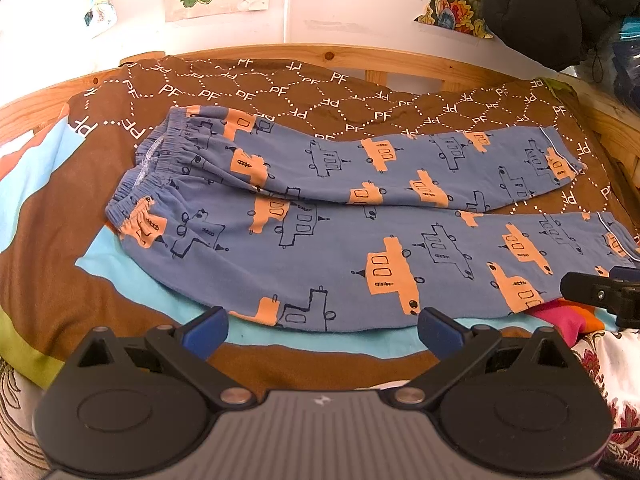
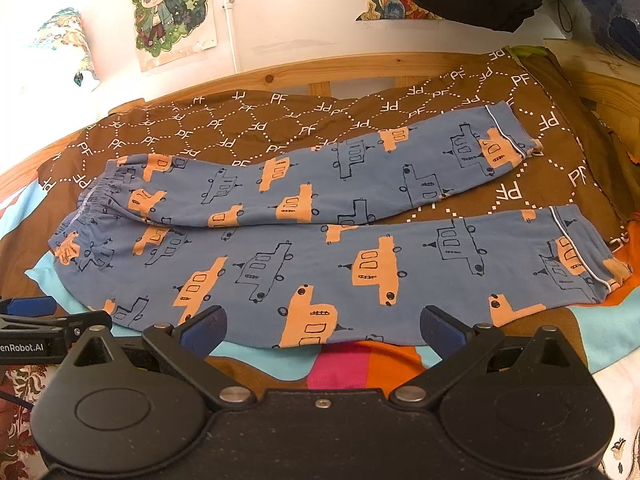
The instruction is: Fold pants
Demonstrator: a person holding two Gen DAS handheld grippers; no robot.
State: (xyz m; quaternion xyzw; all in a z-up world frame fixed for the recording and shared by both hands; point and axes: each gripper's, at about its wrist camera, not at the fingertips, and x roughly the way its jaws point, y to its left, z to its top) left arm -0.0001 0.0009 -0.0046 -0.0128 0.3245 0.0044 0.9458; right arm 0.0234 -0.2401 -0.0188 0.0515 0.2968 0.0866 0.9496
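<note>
Two tools, both spread wide, holding nothing: left tool (image 1: 322,330) and right tool (image 2: 322,330), each poised at the near edge of the pants (image 2: 320,240). One pair of pants, blue with orange and outlined vehicle prints, lying flat on the bed's blanket (image 1: 60,220), two legs side by side, elastic waistband (image 1: 156,168) left, white-piped cuffs (image 2: 576,248) right. Behind, wooden bed frame (image 2: 360,64), one cartoon poster (image 2: 172,8) on wall.
</note>
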